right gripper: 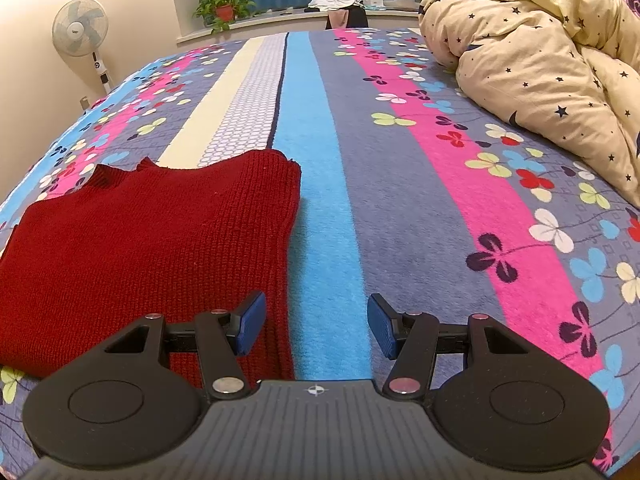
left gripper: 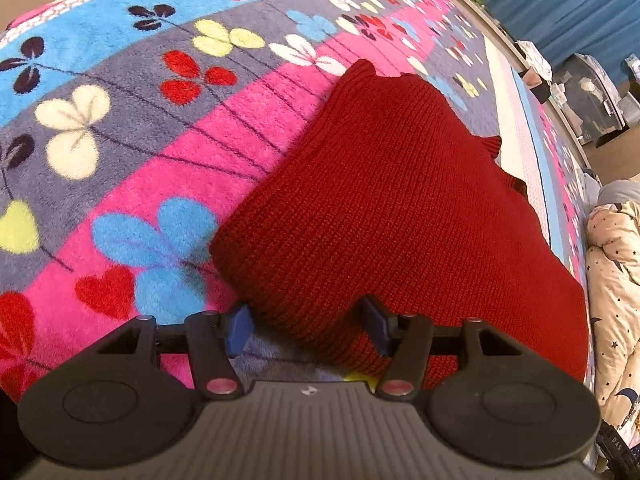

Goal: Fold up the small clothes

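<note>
Bedding first: the flowered blanket [right gripper: 320,160] covers the whole bed under both tools, and a star-print quilt [right gripper: 540,60] lies bunched well ahead and to the right of the right tool [right gripper: 316,328]. The red knit sweater [left gripper: 400,200], already folded into a compact block, lies directly ahead of the left tool [left gripper: 310,328], its near corner sitting between that tool's spread blue pads; I cannot tell whether they press the knit. The right tool is also spread and holds nothing, its left pad over the sweater's right edge, its right pad over bare blanket.

Likely trouble: if the left tool pinches only the top layer at that thick corner, lifting could peel the fold open. The plush blanket could also be caught along with the knit.

Only the left wrist view shows the corner between the pads. Only the right wrist view shows the sweater's right edge and ribbed far hem, a standing fan [right gripper: 82,32] and a potted plant [right gripper: 224,6].
</note>
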